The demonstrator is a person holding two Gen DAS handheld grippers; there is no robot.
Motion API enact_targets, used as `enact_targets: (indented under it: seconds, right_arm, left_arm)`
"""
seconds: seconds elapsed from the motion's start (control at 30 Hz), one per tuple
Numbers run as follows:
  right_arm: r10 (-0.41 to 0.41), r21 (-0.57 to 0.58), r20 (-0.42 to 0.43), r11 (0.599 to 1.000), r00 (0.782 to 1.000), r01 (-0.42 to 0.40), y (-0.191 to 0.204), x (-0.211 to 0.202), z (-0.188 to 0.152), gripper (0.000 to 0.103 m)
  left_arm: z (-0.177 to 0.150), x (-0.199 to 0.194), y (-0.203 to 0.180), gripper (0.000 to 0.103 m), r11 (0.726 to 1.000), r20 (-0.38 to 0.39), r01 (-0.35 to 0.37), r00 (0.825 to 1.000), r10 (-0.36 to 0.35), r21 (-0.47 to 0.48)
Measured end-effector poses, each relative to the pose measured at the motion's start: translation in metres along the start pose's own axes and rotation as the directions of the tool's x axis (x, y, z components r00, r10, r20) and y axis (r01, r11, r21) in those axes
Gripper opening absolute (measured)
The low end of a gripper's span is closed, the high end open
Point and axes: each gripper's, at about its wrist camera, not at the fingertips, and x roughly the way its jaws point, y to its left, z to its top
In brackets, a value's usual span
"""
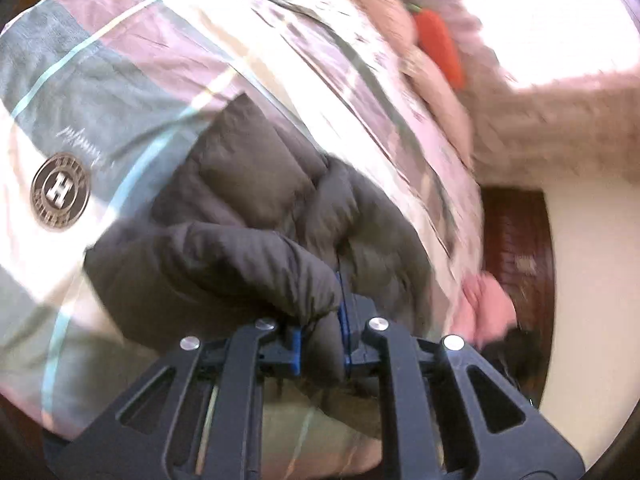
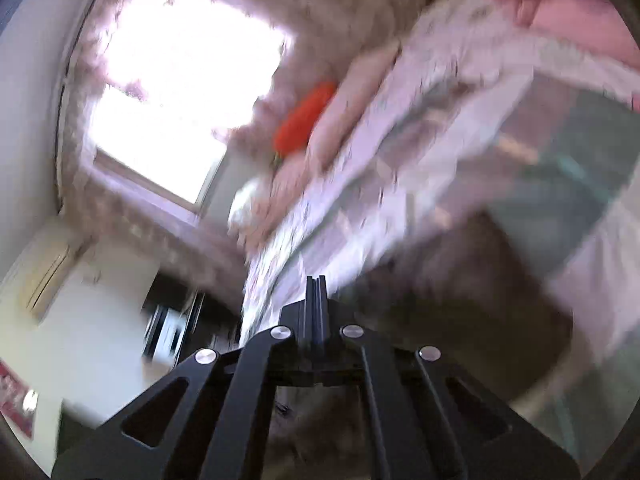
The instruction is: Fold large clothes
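A dark grey puffer jacket (image 1: 256, 184) lies bunched on a patchwork duvet (image 1: 120, 80) in the left wrist view. My left gripper (image 1: 320, 332) is shut on a fold of the jacket, with fabric pinched between its blue pads (image 1: 296, 344). In the blurred right wrist view my right gripper (image 2: 316, 300) has its fingers pressed together, and I see nothing between the tips. The jacket (image 2: 460, 312) shows as a dark mass to the right of and below that gripper, in front of the duvet (image 2: 560, 160).
An orange carrot plush (image 1: 438, 48) (image 2: 304, 120) lies on fluffy beige fabric (image 1: 560, 120) at the duvet's far side. A person's hand (image 1: 488, 308) shows at the duvet's right edge. Beyond it is dark wooden furniture (image 1: 516, 248). A bright window (image 2: 180, 92) fills the upper left.
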Motion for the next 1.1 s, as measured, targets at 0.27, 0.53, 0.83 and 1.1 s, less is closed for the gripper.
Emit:
enact_targets:
  seconds: [0.27,0.53,0.83,1.1]
  right_arm:
    - [-0.219,-0.17,-0.309,0.97,0.926,0.173,0.006,0.095,-0.041,0.066]
    - [-0.122,-0.135,-0.613,0.99,0.78,0.049,0.022,0.108,-0.102,0.102]
    - [0.044,0.011,-0.601,0.999,0.798,-0.046,0.032,0.018,-0.095,0.102]
    - [-0.087,0.103,-0.755,0.963,0.65,0.249,-0.03,0.091,-0.168,0.086]
  left_arm:
    - [0.054,0.106,0.003,0.013,0.99,-0.077,-0.11,0.992,0.103,-0.088]
    - [0.048,0.109,0.001,0.015,0.986,-0.057,-0.14,0.989,0.135,-0.093]
    - [0.035,0.078,0.004,0.016,0.989,-0.022,-0.139,0.99,0.138,-0.053]
    - [0.032,0.075,-0.006,0.016,0.986,-0.005,-0.163,0.987,0.163,-0.021]
